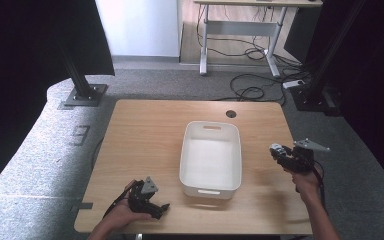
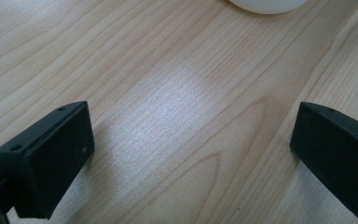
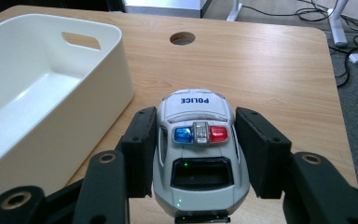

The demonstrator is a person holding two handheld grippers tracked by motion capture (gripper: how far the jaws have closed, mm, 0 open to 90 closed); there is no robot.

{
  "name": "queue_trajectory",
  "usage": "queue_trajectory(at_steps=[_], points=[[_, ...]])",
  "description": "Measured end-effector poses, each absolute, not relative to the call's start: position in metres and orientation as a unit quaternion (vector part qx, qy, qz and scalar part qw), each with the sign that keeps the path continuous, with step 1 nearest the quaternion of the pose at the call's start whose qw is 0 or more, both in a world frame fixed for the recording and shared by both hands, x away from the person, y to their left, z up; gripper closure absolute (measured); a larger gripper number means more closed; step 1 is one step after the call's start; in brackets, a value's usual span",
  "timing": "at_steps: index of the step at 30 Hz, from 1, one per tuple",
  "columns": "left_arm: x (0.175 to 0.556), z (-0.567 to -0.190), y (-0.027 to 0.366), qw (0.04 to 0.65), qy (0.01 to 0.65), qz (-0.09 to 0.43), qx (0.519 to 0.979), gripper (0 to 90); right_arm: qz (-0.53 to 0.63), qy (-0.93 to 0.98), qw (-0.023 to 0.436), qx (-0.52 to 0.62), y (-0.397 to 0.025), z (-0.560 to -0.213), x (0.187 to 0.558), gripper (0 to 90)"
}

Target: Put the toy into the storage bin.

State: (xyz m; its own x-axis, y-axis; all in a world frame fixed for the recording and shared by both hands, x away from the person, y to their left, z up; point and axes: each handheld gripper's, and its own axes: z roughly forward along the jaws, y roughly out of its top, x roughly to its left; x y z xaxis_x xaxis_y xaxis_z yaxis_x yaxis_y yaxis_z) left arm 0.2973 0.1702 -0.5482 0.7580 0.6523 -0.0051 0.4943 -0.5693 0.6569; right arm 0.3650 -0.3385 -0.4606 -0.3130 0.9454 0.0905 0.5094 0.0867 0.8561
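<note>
Toy police car, held between the jaws of the right gripper, which close on its two flanks; its long axis runs along the jaws, the POLICE lettering at the far end. In the high view the right gripper carries the car above the desk near its right edge, just beside the white bin. The bin lies to the left of the held car, open side up and empty, its nearer long wall between car and interior; the likely next move is a lift over that wall. The left gripper sits low over the front left of the desk, farther from the car; its jaws stand wide apart, holding nothing, over bare wood.
</note>
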Motion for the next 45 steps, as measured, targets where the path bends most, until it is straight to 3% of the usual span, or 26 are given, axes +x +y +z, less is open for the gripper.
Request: queue_trajectory(at_steps=[45], points=[[0.298, -0.548, 0.17, 0.331, 0.325, 0.119, 0.878, 0.0, 0.44, 0.714, 0.245, 0.486, -0.288, -0.442, 0.357, 50.1]])
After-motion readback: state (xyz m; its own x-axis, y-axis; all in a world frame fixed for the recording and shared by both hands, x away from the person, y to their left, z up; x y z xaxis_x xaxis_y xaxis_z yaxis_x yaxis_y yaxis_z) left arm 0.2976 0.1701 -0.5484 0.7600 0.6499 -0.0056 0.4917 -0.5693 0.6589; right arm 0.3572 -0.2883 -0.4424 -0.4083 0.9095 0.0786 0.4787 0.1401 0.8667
